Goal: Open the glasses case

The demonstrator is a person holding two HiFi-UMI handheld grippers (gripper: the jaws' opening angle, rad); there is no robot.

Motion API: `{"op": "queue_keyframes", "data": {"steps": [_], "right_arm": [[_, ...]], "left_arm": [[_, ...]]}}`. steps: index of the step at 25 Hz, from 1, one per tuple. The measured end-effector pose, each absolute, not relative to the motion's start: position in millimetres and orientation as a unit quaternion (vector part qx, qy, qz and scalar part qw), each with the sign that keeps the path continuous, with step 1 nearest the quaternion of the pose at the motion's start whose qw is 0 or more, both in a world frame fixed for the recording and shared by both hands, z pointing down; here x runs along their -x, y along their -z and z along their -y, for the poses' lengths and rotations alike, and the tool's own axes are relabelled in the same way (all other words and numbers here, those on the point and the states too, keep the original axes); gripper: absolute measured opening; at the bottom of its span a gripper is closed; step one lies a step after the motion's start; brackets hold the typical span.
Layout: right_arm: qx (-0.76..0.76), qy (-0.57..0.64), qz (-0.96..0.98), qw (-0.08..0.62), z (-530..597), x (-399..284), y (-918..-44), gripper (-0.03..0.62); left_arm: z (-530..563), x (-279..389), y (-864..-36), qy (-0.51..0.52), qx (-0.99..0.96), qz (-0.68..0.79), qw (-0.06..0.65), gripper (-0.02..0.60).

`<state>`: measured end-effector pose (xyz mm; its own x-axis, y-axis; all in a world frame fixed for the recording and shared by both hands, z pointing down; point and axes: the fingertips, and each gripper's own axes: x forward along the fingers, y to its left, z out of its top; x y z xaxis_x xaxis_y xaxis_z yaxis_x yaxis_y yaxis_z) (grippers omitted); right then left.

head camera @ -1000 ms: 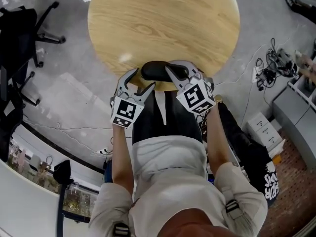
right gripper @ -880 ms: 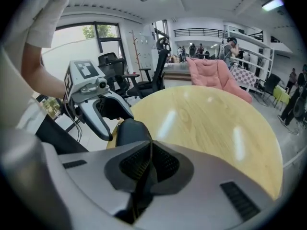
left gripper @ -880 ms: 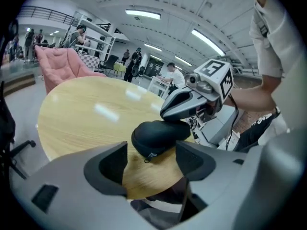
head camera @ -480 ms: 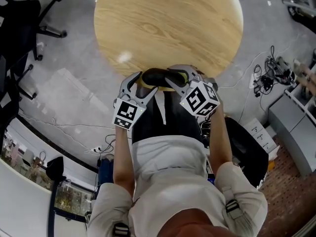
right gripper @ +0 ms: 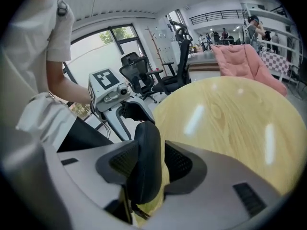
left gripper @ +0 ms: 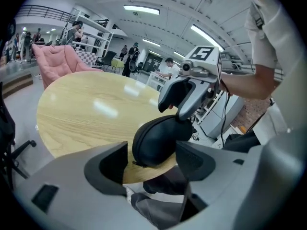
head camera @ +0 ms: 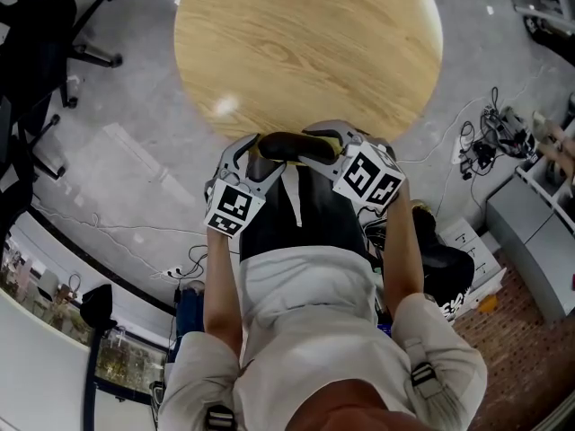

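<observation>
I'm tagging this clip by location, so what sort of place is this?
Probably a big open office or lab hall: black office chairs, a pink armchair near the round wooden table, and strip lights on a high ceiling.

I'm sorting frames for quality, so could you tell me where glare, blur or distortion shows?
Head view: sharp; a pale glare patch on the round light-wood table. Left gripper view: fisheye bending, dark corners; the black oval glasses case is crisp. Right gripper view: same bending; glare streaks on the table.
</observation>
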<state>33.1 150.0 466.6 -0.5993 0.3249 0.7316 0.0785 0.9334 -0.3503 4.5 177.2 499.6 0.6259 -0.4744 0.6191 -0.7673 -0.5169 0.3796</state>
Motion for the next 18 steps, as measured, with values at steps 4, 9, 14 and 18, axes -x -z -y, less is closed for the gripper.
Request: {"op": "queue_keyframes", "data": {"steps": [4, 9, 14, 18], "right_arm": [[0.144, -0.167, 0.873, 0.434, -164.1, -32.5, -468.8, 0.196], [0.152, -0.144, 0.856, 0.473, -169.0, -33.9, -481.7, 0.278], [0.162, -0.115, 0.832, 0.518, -173.4, -38.2, -502.0, 0.284], [0.165, -0.129, 0.831, 0.515, -173.9, -38.7, -501.9, 0.284]], "left_arm": [[-183.1, -9.2, -503.4, -0.244, -0.856, 0.342, 0.300, 0.314], [-170.1, -11.7, -498.3, -0.228, -0.866, 0.336, 0.291, 0.314], [-169.2, -18.4, -498.7, -0.235, -0.875, 0.319, 0.280, 0.313], [-169.5, -19.0, -499.1, -0.234, -0.875, 0.312, 0.285, 0.314]]}}
